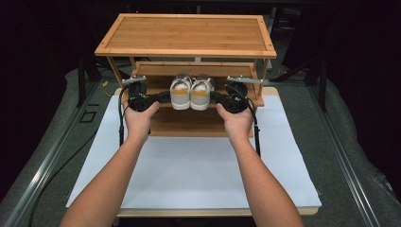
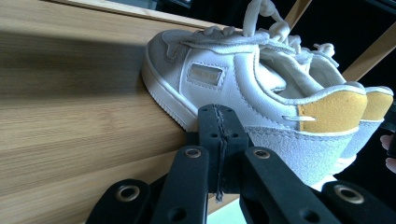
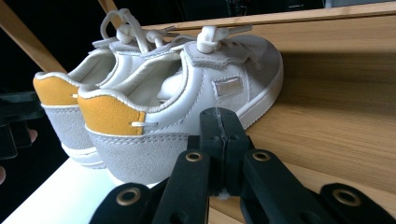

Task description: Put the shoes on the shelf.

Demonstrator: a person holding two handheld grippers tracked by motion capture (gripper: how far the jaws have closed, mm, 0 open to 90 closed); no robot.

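A pair of small white sneakers with yellow heel patches stands on the middle shelf [image 1: 156, 71] of a bamboo rack, heels toward me at the shelf's front edge. My left gripper [image 1: 165, 97] is shut with nothing in it, and its tips are at the outer side of the left sneaker [image 1: 180, 92]. My right gripper [image 1: 215, 97] mirrors it, shut and empty, at the outer side of the right sneaker [image 1: 200, 93]. In the left gripper view the closed jaw tips [image 2: 219, 119] overlap the sneaker's side [image 2: 219, 74]. In the right gripper view the tips [image 3: 219, 121] do the same against the other sneaker [image 3: 187, 93].
The rack's top shelf [image 1: 187, 35] overhangs the sneakers, and a lower shelf [image 1: 184, 124] lies beneath them. Slanted side posts [image 1: 115, 70] flank the middle shelf. A white sheet [image 1: 198, 165] covers the table in front of the rack. Dark floor surrounds the table.
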